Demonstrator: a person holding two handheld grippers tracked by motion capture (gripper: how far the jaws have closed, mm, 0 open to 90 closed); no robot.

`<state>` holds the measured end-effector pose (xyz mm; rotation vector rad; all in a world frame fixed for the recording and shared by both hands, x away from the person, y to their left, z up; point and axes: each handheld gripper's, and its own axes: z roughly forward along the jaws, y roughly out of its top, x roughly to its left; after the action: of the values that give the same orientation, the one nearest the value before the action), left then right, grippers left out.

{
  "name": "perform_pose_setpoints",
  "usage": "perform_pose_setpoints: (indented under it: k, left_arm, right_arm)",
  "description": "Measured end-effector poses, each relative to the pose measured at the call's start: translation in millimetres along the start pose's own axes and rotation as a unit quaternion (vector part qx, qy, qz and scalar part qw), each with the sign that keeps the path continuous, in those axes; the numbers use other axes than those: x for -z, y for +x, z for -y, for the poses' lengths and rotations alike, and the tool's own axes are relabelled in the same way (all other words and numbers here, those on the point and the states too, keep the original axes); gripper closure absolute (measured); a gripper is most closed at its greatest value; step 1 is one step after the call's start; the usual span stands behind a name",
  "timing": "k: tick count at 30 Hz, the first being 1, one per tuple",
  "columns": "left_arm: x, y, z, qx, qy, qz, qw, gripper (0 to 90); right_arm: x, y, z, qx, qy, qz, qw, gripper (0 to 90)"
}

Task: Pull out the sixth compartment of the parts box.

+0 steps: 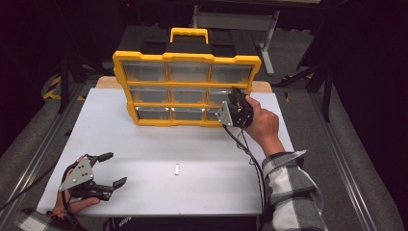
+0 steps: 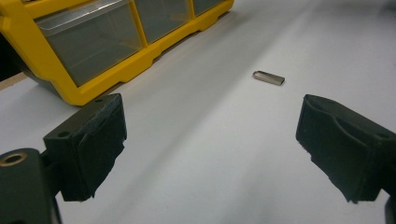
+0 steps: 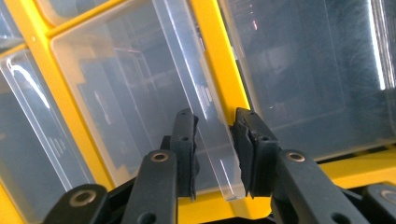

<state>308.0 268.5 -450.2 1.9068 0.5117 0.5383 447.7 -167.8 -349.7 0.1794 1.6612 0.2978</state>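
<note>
Drawer handle (image 3: 217, 154) sits between right hand-held gripper (image 3: 215, 154) jaws, seemingly pinched

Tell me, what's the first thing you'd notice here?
The yellow drawer box standing at the back of the white table jumps out first. The right claw is at its middle-right clear drawer, jaws set around the drawer's lip. A small metal piece lies alone near the front, and the left claw waits open at the front left corner.
</note>
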Motion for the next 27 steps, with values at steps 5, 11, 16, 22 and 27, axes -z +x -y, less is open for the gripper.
perform_pose_setpoints:
  k: [5,11,16,22,27]
  left_arm:
    - [2.4,-0.8,0.6,0.002,0.0,-0.003,1.0,9.6]
    - [5.4,-0.9,1.6,0.003,0.003,-0.007,1.0,9.6]
    - [6.0,-1.2,1.9,0.006,0.003,-0.007,1.0,9.6]
    - [6.0,-1.3,1.6,0.005,0.002,-0.007,1.0,9.6]
    - [6.4,-1.2,1.6,0.005,0.003,-0.006,1.0,9.6]
  right_arm:
    - [0.6,0.0,-0.6,0.014,0.003,0.0,0.9999,72.1]
    - [2.5,1.1,-0.4,0.021,0.002,0.001,0.9998,72.5]
    - [6.5,1.3,0.8,0.026,-0.003,0.0,0.9997,72.8]
    - [11.0,2.7,0.8,0.033,-0.003,0.001,0.9995,72.9]
    - [14.1,4.1,1.2,0.029,-0.005,0.005,0.9995,72.8]
